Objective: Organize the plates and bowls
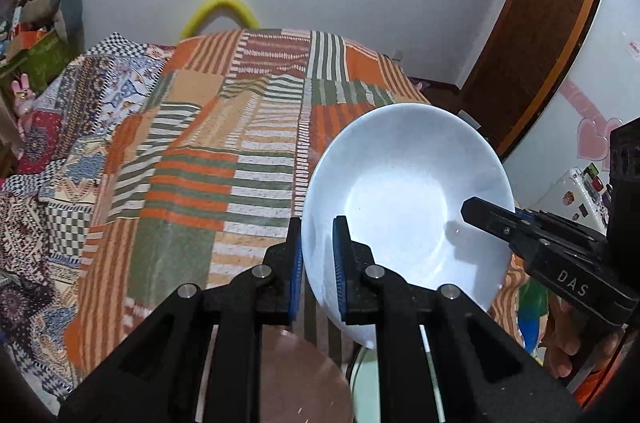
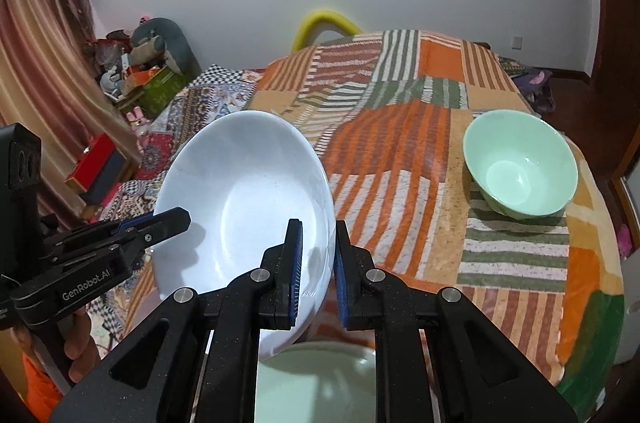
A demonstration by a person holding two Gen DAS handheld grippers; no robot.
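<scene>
A white deep plate (image 1: 400, 191) (image 2: 240, 183) hangs tilted above the striped patchwork bedspread (image 1: 224, 151), held from two sides. My left gripper (image 1: 318, 223) is shut on its left rim, and from the right wrist view it (image 2: 182, 217) reaches in over that rim. My right gripper (image 2: 318, 224) is shut on the opposite rim and appears from the side in the left wrist view (image 1: 470, 209). A mint green bowl (image 2: 520, 171) stands upright on the bedspread to the right, apart from both grippers.
Below the grippers lie a pale green dish (image 2: 320, 383) (image 1: 364, 383) and a brown round plate (image 1: 296, 375). The bed's edge drops off at right (image 2: 600, 263). Boxes and soft toys (image 2: 152, 71) pile up left of the bed. A person's hand (image 2: 80, 347) holds the left gripper.
</scene>
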